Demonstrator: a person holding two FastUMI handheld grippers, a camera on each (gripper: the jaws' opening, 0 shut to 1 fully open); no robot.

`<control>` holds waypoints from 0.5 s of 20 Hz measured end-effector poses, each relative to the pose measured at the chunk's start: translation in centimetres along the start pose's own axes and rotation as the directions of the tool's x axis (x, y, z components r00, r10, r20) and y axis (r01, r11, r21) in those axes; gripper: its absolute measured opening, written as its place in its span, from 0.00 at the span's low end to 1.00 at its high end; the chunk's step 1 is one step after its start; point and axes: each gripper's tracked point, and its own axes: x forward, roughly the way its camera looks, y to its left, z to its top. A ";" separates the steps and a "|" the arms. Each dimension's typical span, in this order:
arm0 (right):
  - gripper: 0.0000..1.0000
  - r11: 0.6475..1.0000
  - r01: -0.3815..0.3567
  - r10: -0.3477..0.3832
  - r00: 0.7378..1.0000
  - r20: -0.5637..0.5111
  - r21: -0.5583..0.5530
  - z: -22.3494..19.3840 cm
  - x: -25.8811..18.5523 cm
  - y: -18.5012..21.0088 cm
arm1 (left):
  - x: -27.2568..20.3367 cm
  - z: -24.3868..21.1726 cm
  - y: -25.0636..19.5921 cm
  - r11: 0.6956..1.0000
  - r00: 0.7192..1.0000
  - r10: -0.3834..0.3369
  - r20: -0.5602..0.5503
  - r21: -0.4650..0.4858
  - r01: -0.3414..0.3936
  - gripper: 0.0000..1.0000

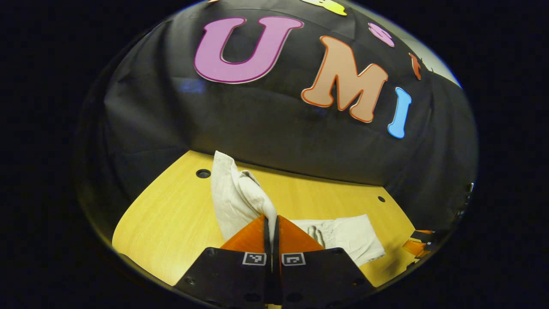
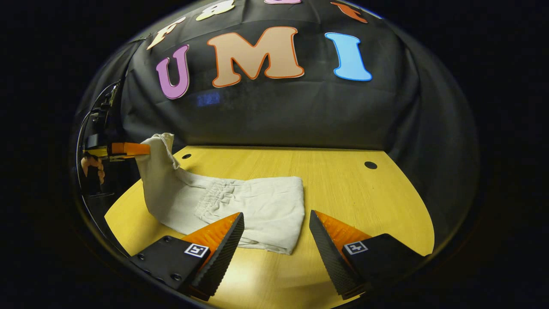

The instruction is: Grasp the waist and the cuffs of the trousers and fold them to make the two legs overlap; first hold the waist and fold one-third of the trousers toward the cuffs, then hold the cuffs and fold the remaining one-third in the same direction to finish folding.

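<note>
The trousers [image 2: 240,206] were pinched and lifted by the left gripper [image 1: 272,223], the right gripper [image 2: 274,223] held open; the one-handed fold risked skewing.

A yellow wooden table [image 2: 343,180] with small round holes [image 2: 370,165]

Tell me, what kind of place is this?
Likely a recording booth: black cloth wall, a wooden table, and cream trousers handled by the handheld left gripper, while the right gripper waits open.
</note>
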 end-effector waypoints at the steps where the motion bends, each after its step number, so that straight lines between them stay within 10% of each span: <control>1: 0.96 1.000 0.005 -0.005 1.000 0.002 0.004 -0.1 -0.4 -0.5 | 0.4 0.3 -1.2 1.000 1.000 -0.014 0.002 0.011 0.014 0.00; 10: 0.96 0.997 0.057 -0.058 0.998 0.015 0.054 -0.9 -3.0 -7.1 | 3.8 0.3 -13.1 0.984 0.988 -0.153 -0.027 0.088 0.155 0.00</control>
